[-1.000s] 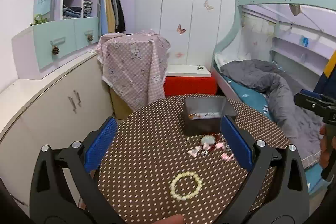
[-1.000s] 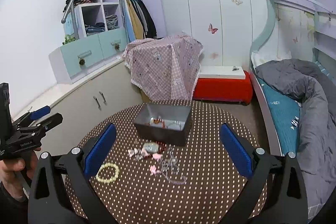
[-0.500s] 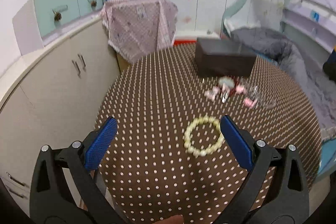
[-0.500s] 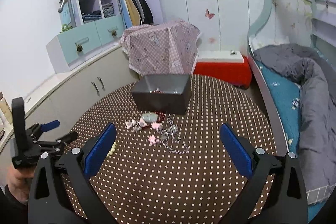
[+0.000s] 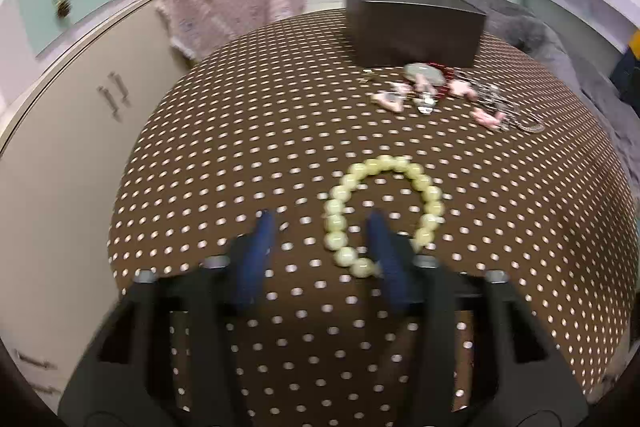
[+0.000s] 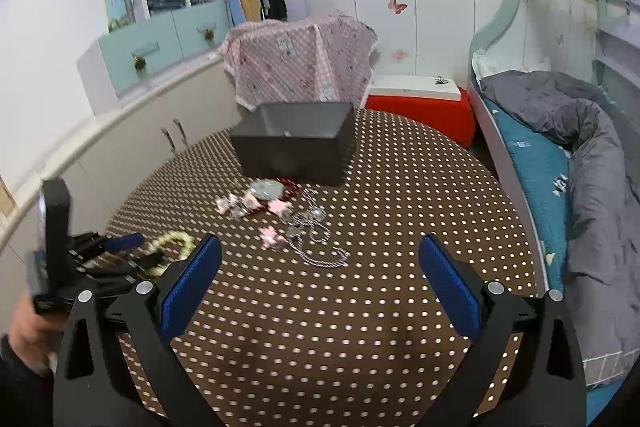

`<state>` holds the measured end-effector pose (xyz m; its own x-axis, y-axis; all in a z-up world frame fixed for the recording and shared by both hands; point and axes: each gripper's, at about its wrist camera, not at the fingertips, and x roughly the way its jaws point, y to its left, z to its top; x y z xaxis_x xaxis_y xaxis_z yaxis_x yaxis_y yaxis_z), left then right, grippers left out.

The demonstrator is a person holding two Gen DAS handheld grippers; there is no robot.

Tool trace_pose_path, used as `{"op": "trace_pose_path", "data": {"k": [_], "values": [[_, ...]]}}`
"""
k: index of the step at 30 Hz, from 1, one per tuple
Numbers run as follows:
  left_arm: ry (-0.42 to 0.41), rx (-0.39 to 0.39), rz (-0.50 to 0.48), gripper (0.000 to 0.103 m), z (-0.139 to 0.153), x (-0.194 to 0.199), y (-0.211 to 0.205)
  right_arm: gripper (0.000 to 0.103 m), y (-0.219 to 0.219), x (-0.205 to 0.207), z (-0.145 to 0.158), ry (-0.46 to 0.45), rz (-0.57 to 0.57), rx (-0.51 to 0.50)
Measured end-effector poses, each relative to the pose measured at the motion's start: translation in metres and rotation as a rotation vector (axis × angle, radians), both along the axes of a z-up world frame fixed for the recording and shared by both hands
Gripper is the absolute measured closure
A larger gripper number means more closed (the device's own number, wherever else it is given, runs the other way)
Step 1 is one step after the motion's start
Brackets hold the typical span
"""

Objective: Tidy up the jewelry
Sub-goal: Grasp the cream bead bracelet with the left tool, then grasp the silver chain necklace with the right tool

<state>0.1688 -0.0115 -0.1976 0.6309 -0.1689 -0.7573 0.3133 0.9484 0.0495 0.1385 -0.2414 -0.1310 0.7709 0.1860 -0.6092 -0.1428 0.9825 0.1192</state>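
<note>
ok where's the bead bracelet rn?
In the left wrist view the bead bracelet lies flat on the dotted tablecloth, nearer than the dark box and jewelry pile. The closing left gripper straddles its left side.

The blue-padded left gripper (image 5: 320, 227) is smeared by motion blur as its jaws close, so whether its pads touch the pale green beaded bracelet (image 5: 384, 211) cannot be told; one pad covers part of the ring's near side. The small heap of pink and silver trinkets (image 5: 448, 95) is too blurred to separate. The dark grey rectangular box (image 6: 294, 143) hides its contents behind its front wall. The person's hand (image 6: 28, 331) is cut off by the right wrist view's edge.
</note>
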Motion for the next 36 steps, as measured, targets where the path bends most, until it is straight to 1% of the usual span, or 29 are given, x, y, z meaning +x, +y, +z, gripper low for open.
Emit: {"op": "trace_pose_path", "data": {"k": [1, 3, 6, 8, 10, 11, 13, 14, 15, 16, 17, 18, 19, 20, 22, 24, 28, 31, 33, 36], "values": [[-0.001, 0.004, -0.017, 0.092, 0.001, -0.001, -0.003, 0.008, 0.001, 0.003, -0.005, 0.011, 0.003, -0.018], [0.005, -0.018, -0.043, 0.094, 0.001, -0.001, -0.005, 0.008, 0.003, 0.008, -0.013, 0.032, 0.014, -0.045], [0.003, -0.040, -0.043, 0.094, 0.002, -0.002, -0.005, 0.008, 0.014, 0.019, -0.030, 0.070, 0.055, -0.118], [-0.005, -0.051, -0.044, 0.094, 0.004, -0.003, -0.005, 0.012, 0.018, 0.026, -0.040, 0.094, 0.076, -0.152], [-0.015, -0.061, -0.046, 0.094, 0.007, -0.005, -0.005, 0.025, 0.022, 0.035, -0.049, 0.122, 0.096, -0.175], [-0.021, -0.064, -0.046, 0.094, 0.009, -0.005, -0.003, 0.027, 0.024, 0.039, -0.053, 0.136, 0.104, -0.180], [-0.030, -0.079, -0.048, 0.094, 0.014, -0.006, -0.003, 0.035, 0.027, 0.050, -0.059, 0.150, 0.116, -0.197], [-0.034, -0.084, -0.048, 0.094, 0.016, -0.005, -0.003, 0.037, 0.029, 0.055, -0.061, 0.155, 0.123, -0.205], [-0.040, -0.085, -0.048, 0.094, 0.018, -0.005, -0.004, 0.042, 0.031, 0.059, -0.063, 0.161, 0.130, -0.209], [-0.043, -0.087, -0.048, 0.094, 0.019, -0.004, -0.004, 0.053, 0.033, 0.065, -0.067, 0.176, 0.145, -0.218], [-0.045, -0.090, -0.049, 0.094, 0.021, -0.003, -0.004, 0.059, 0.036, 0.069, -0.071, 0.192, 0.159, -0.228], [-0.047, -0.094, -0.049, 0.094, 0.022, -0.003, -0.005, 0.068, 0.038, 0.071, -0.073, 0.192, 0.174, -0.228], [-0.051, -0.099, -0.049, 0.094, 0.024, -0.003, -0.005, 0.085, 0.039, 0.071, -0.072, 0.195, 0.191, -0.225], [-0.052, -0.102, -0.050, 0.094, 0.024, -0.003, -0.005, 0.093, 0.041, 0.071, -0.071, 0.195, 0.195, -0.237], [-0.056, -0.114, -0.054, 0.094, 0.027, -0.003, -0.004, 0.097, 0.042, 0.067, -0.070, 0.194, 0.198, -0.248], [-0.064, -0.116, -0.058, 0.094, 0.030, -0.005, -0.005, 0.103, 0.036, 0.061, -0.066, 0.191, 0.199, -0.202], [-0.081, -0.124, -0.067, 0.094, 0.039, -0.007, -0.006, 0.103, 0.020, 0.047, -0.050, 0.165, 0.197, -0.116], [-0.096, -0.131, -0.075, 0.094, 0.046, -0.009, -0.007, 0.103, 0.015, 0.041, -0.035, 0.146, 0.205, -0.101], [-0.101, -0.130, -0.080, 0.094, 0.049, -0.009, -0.010, 0.103, 0.018, 0.043, -0.031, 0.158, 0.221, -0.111], [-0.101, -0.132, -0.086, 0.094, 0.049, -0.009, -0.011, 0.086, 0.022, 0.052, -0.040, 0.183, 0.206, -0.146]]}}
